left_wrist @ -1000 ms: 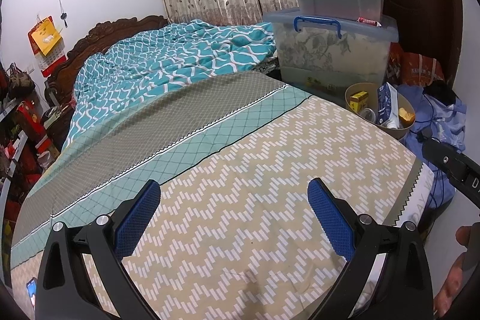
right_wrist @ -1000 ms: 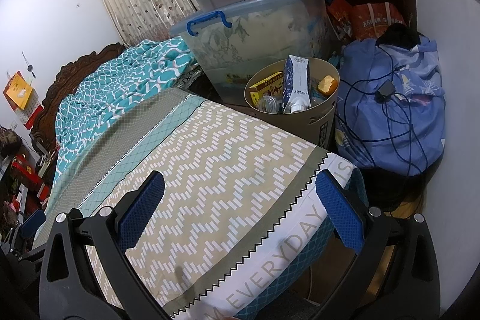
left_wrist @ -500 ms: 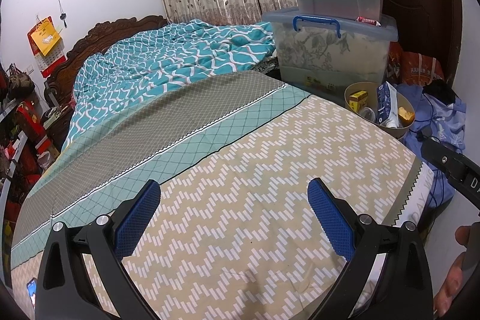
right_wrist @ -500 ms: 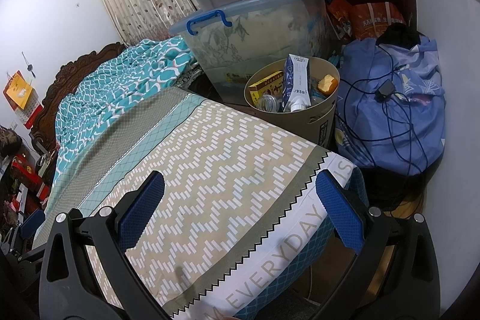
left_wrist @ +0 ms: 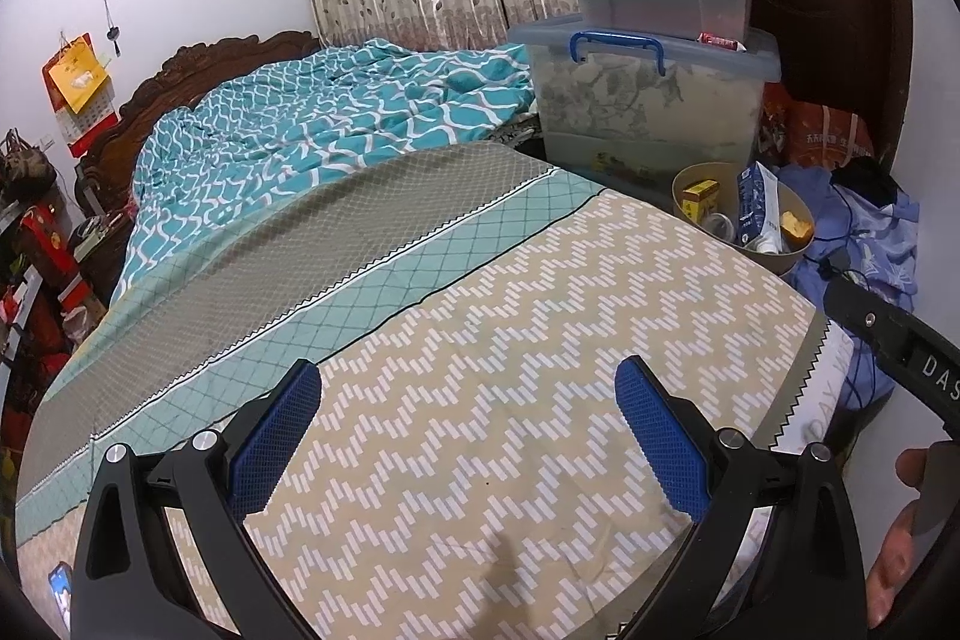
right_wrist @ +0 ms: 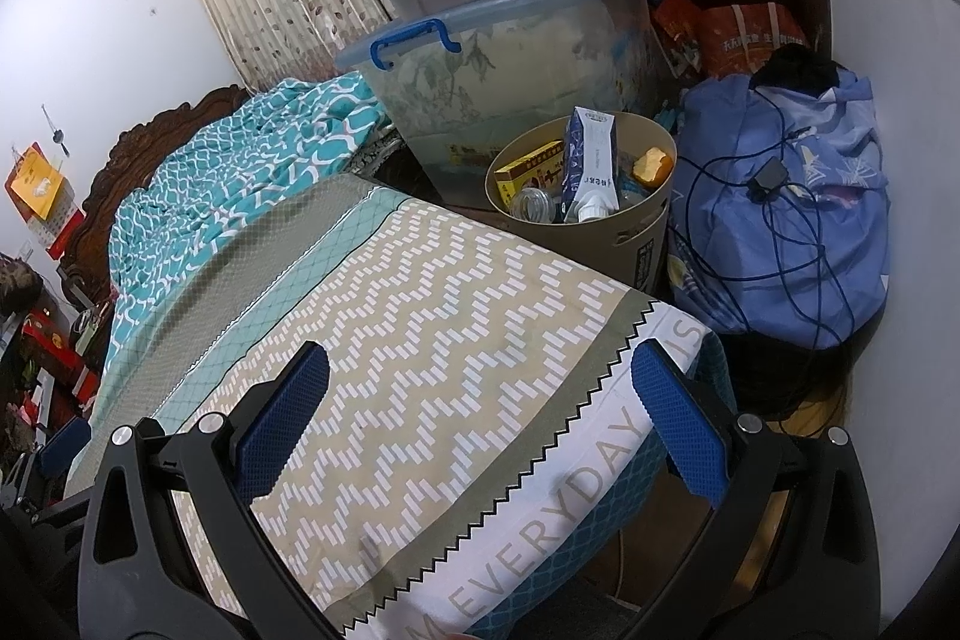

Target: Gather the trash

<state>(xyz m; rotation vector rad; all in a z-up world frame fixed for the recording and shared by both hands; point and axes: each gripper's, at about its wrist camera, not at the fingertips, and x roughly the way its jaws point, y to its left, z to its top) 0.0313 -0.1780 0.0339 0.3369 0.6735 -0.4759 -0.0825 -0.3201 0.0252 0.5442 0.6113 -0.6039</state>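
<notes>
Both tools hover above the foot of the bed with the beige zigzag-patterned cover (left_wrist: 492, 376). The left tool (left_wrist: 468, 436) is spread wide with nothing between its blue pads, and the right tool (right_wrist: 480, 418) is likewise released and empty. The trash sits in the round tan plastic bin (right_wrist: 642, 244) on the floor just beside the bed's far corner, between the stacked clear storage tubs with blue lids (right_wrist: 510, 58) and the blue fabric bundle draped with a black cable (right_wrist: 780, 220). Inside the bin are a blue-and-white drink carton (right_wrist: 591, 160) standing upright, a yellow cardboard box (right_wrist: 531, 169), a clear plastic bottle (right_wrist: 531, 205) and an orange scrap (right_wrist: 651, 165). No loose litter shows on the visible part of the bed cover, so the collecting looks finished or close to it as far as these views reach; the floor nearest the person and the cluttered shelves at the left edge are too hidden to judge.
</notes>
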